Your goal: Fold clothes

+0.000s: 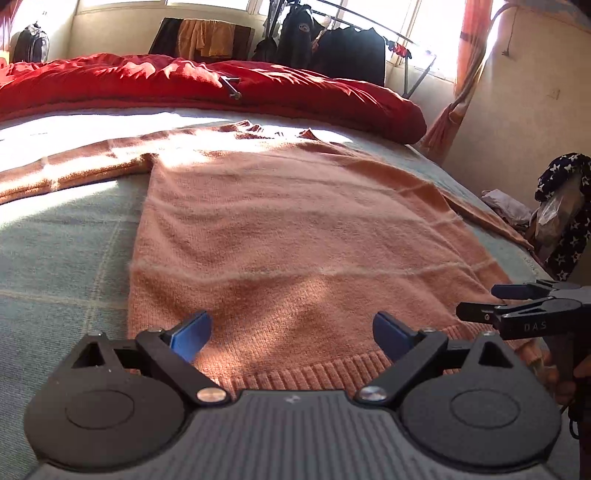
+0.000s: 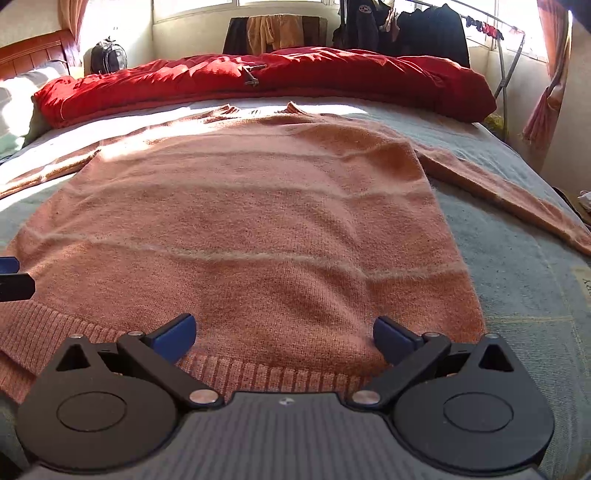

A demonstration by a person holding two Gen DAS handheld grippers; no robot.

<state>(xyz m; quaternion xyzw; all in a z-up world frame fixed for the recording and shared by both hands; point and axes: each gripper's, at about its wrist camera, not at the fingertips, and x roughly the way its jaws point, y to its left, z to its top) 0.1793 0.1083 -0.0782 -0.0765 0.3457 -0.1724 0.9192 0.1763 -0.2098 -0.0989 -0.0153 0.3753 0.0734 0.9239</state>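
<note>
A salmon-orange knitted sweater lies flat on the bed, face up, its ribbed hem nearest the cameras and its collar toward 12 o'clock. The knit is fuzzy, crossed by thin pale stripes, and the hem is ribbed in tight vertical cords. The bed cover is a grey-green woven blanket with faint check lines.

The left hand-held gripper is released, its blue-padded jaws spread wide above the hem near the garment's left edge, holding nothing. The right hand-held gripper is likewise released, jaws spread over the hem toward the right edge, empty.

The left wrist view alone shows the left sleeve stretched out toward 9 o'clock in bright sun, the other gripper's black fingers coming in at 3 o'clock, and a dark star-patterned cloth off the bed's edge. The right wrist view alone shows the right sleeve running out toward 3 o'clock, a wooden headboard at 10 o'clock, and a printed label on the blanket at 3 o'clock, too cropped to read.

Both views share a crumpled red quilt across 12 o'clock, and dark clothes on a metal rack by the sunlit windows.
</note>
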